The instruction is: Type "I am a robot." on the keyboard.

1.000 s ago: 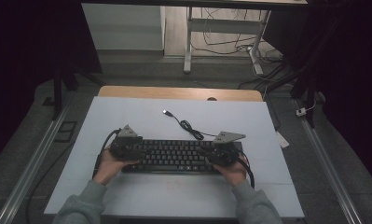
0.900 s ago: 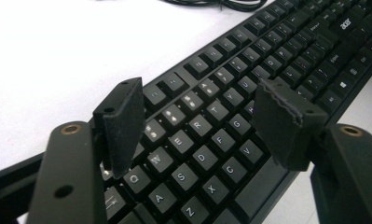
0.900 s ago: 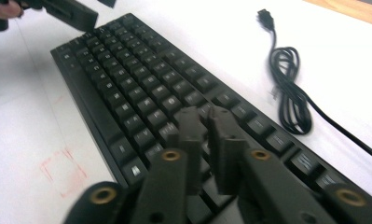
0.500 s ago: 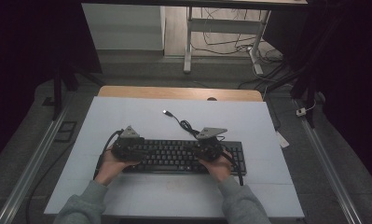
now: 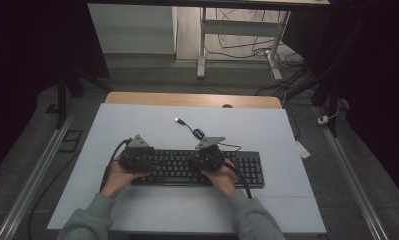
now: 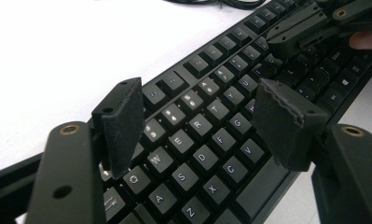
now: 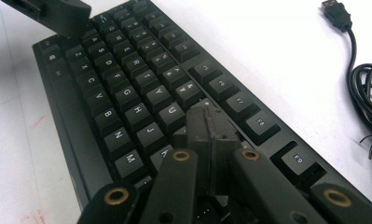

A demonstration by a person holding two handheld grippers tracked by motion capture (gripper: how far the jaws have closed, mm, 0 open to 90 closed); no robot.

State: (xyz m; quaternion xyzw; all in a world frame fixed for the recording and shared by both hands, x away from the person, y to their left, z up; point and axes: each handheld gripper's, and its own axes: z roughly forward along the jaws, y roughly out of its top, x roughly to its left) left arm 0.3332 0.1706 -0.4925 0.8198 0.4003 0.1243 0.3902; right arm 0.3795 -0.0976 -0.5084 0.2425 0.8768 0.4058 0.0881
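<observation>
Keyboard (image 5: 197, 167) lies flat on white table (image 5: 137, 125), both grippers over it. Right gripper (image 7: 207, 121) has jaws pressed together, nothing between them, tips down among keys just beyond the J/K area, around the I key; looks like a key press with closed tips. Jaws have just been closing, no object caught between. Left gripper (image 6: 207, 121) has jaws spread wide, holding nothing, hovering above the left letter block; E, R, D, F keys sit between and under its fingers (image 6: 123, 126), not touched as far as visible. USB cable (image 5: 192, 131) lies unplugged, well beyond the right fingertips on the table. Progress judgement: typing or key poking looks underway, right side engaged, left side not yet pressing. How many keys are left is impossible to tell.
</observation>
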